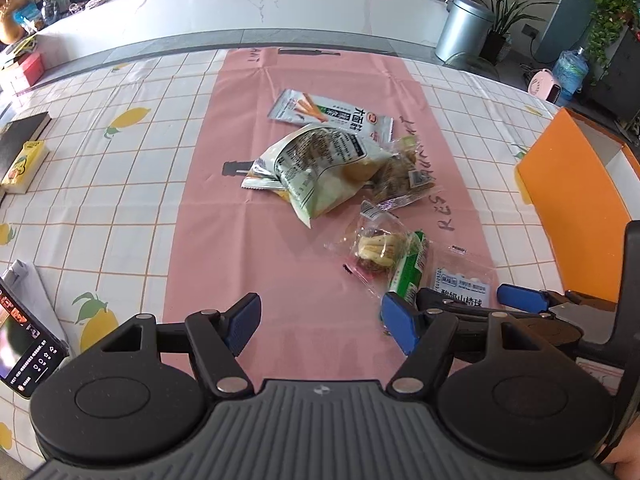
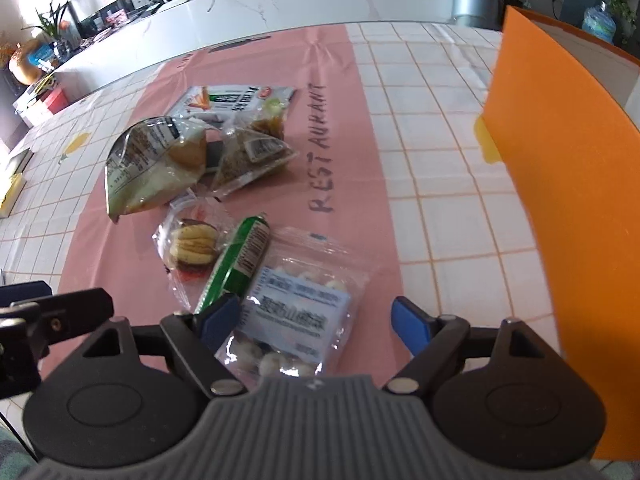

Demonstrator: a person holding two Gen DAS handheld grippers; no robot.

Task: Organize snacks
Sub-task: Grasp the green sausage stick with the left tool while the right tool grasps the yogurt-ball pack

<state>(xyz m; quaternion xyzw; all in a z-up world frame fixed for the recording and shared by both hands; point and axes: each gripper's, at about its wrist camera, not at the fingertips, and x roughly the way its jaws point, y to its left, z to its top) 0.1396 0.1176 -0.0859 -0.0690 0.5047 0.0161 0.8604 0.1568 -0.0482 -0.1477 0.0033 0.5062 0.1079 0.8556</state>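
1. The left tool (image 1: 322, 326) hangs wide open over the pink runner (image 1: 248, 240), gripping nothing.
2. The right tool (image 2: 316, 322) is spread wide around the clear bag of white candy balls (image 2: 296, 312) beside the orange box (image 2: 560, 168), near the tabletop's right edge.

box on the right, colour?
Orange box, white inside; clearest in right wrist view.
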